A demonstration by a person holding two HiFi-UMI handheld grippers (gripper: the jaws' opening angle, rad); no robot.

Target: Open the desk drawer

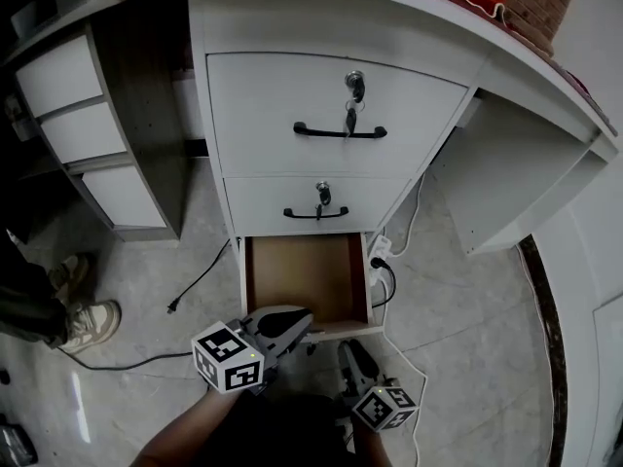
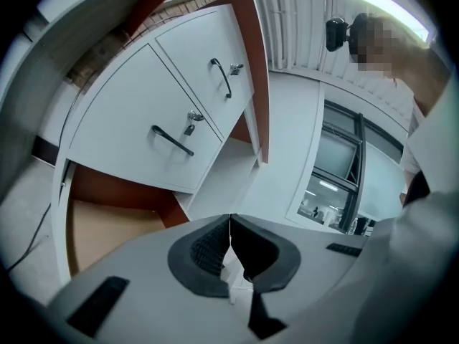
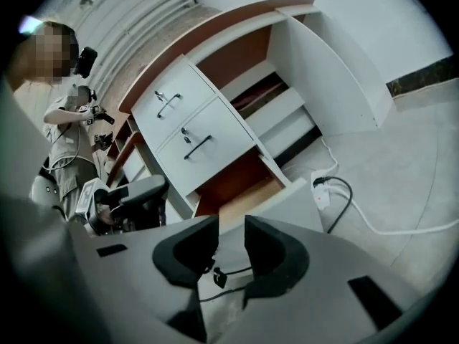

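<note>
The right gripper (image 3: 231,224) was open and empty; the left gripper (image 2: 229,224) was shut. A bump could push the bottom drawer (image 1: 307,280) back in.

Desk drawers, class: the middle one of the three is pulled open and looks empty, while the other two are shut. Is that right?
No. The open, empty one is the bottom drawer, not the middle. The head view shows it pulled out beneath the top drawer and the middle drawer, which are both shut.
</note>
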